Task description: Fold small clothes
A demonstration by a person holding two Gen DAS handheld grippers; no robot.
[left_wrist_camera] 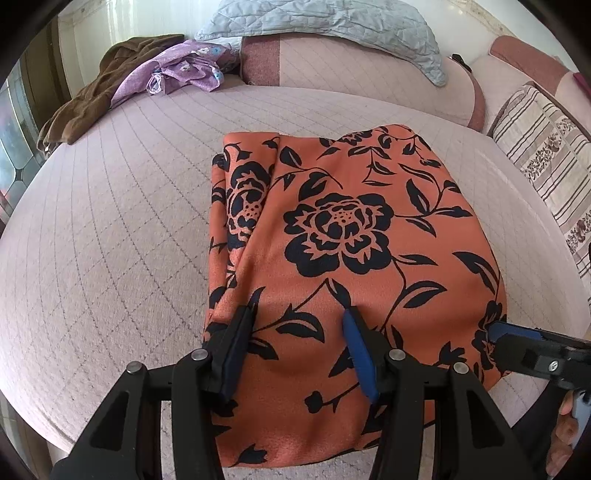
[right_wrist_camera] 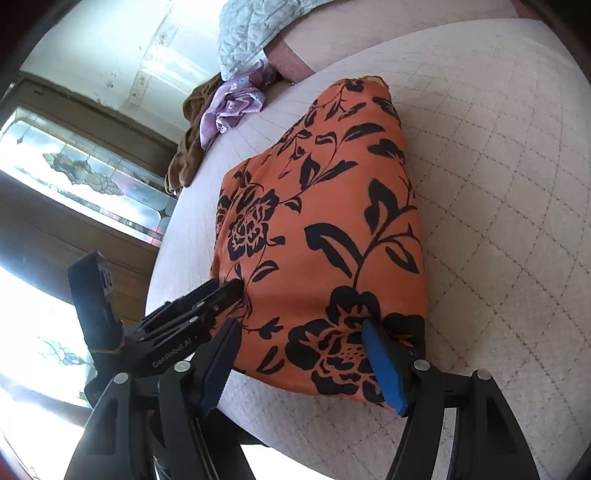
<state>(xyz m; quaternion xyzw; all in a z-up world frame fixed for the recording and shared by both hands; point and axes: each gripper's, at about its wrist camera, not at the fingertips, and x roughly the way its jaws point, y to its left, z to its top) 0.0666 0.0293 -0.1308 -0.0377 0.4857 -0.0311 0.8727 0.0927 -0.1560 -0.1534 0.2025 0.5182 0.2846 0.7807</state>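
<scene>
An orange garment with black flowers (left_wrist_camera: 343,236) lies folded into a rough rectangle on the pale quilted bed (left_wrist_camera: 110,229). My left gripper (left_wrist_camera: 299,321) is open, its fingers resting over the garment's near edge. My right gripper (right_wrist_camera: 303,332) is open over the garment's near right corner (right_wrist_camera: 332,258). The right gripper also shows at the right edge of the left wrist view (left_wrist_camera: 495,332). The left gripper shows at the left of the right wrist view (right_wrist_camera: 236,288).
A purple flowered cloth (left_wrist_camera: 184,70) and a brown garment (left_wrist_camera: 96,99) lie at the bed's far left. A grey quilted blanket (left_wrist_camera: 332,26) lies at the back. A striped cushion (left_wrist_camera: 546,162) sits on the right. A window (right_wrist_camera: 85,177) is beyond the bed's left edge.
</scene>
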